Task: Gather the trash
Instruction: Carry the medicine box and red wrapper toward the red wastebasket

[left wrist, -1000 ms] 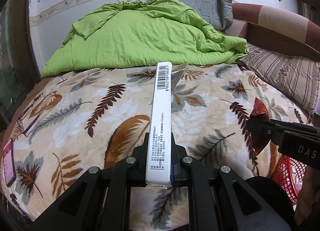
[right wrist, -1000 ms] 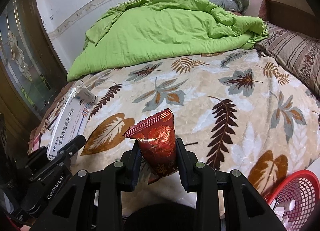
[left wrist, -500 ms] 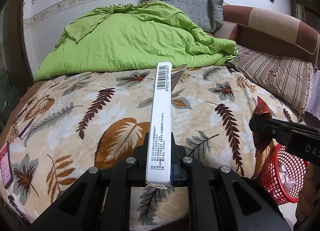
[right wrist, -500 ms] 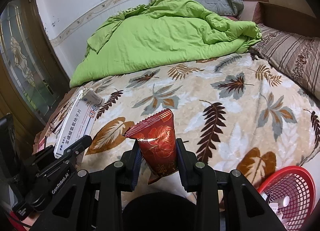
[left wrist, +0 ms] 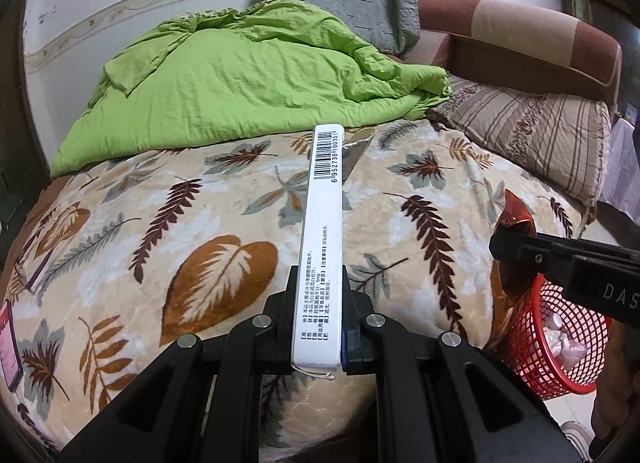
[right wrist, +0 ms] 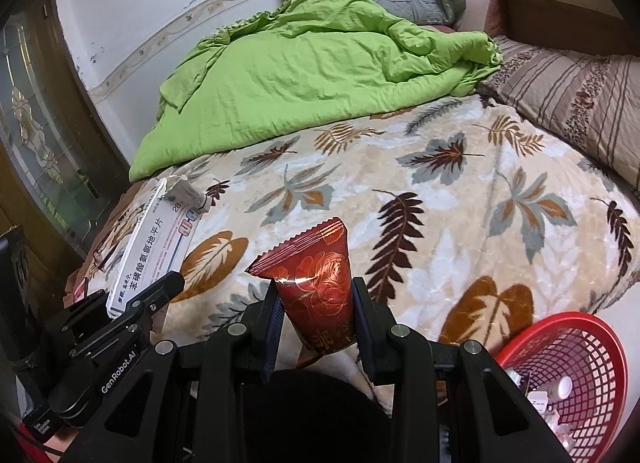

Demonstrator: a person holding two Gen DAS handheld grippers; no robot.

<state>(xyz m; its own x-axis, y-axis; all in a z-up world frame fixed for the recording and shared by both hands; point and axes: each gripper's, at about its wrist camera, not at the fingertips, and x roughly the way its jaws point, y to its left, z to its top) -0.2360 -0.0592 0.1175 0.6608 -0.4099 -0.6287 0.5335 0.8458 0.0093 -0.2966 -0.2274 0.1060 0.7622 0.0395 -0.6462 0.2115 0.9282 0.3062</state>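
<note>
My left gripper (left wrist: 319,315) is shut on a long white medicine box (left wrist: 323,239) with a barcode at its far end; the box stands on edge between the jaws. In the right wrist view the same box (right wrist: 154,251) shows at the left, held above the bed's edge. My right gripper (right wrist: 316,317) is shut on a red foil snack wrapper (right wrist: 316,283); it also shows at the right of the left wrist view (left wrist: 516,223). A red mesh basket (right wrist: 576,375) with some trash in it stands on the floor at the lower right, and it also shows in the left wrist view (left wrist: 548,343).
A bed with a leaf-patterned blanket (left wrist: 200,223) fills the view. A green quilt (left wrist: 248,91), a grey pillow (left wrist: 352,7) and a striped pillow (left wrist: 532,135) lie at its far side. A pink phone-like object (left wrist: 10,351) lies at the bed's left edge.
Both grippers have pulled back from the bed with their items still held. The red basket has come further into view at the lower right.
</note>
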